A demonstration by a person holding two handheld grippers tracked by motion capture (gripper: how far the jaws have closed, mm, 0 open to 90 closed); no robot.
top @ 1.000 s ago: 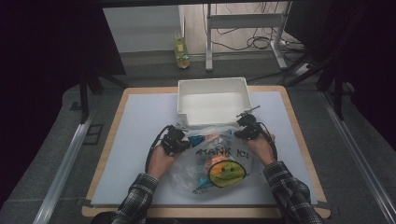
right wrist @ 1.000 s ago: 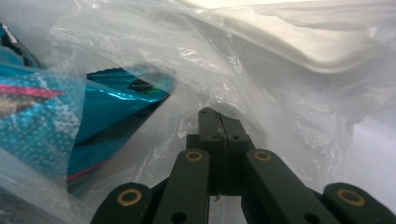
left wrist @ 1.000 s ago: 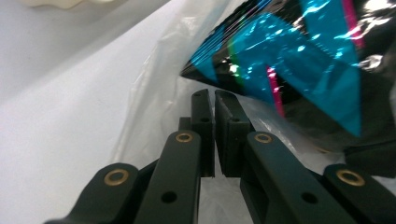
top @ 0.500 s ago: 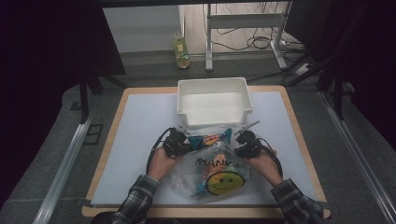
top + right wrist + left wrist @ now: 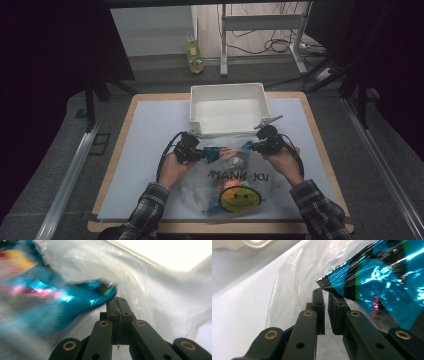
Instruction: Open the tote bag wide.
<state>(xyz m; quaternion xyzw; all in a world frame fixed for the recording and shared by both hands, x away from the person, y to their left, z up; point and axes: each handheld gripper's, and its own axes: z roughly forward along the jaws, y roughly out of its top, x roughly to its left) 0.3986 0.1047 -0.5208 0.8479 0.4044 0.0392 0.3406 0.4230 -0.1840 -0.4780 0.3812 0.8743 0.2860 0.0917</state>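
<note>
The right gripper (image 5: 257,145) is rising, clamping the plastic bag (image 5: 227,185); the left gripper (image 5: 199,154), narrowly parted, is seemingly pinching film near the blurred blue packet (image 5: 82,298).

In the right gripper view the blue packet (image 5: 62,300) is smeared by blur — its print cannot be read. In the left gripper view the packet (image 5: 382,282) runs off the top and right edges. From the high view, the bag (image 5: 225,185) veils its contents — only coloured patches show.
</note>
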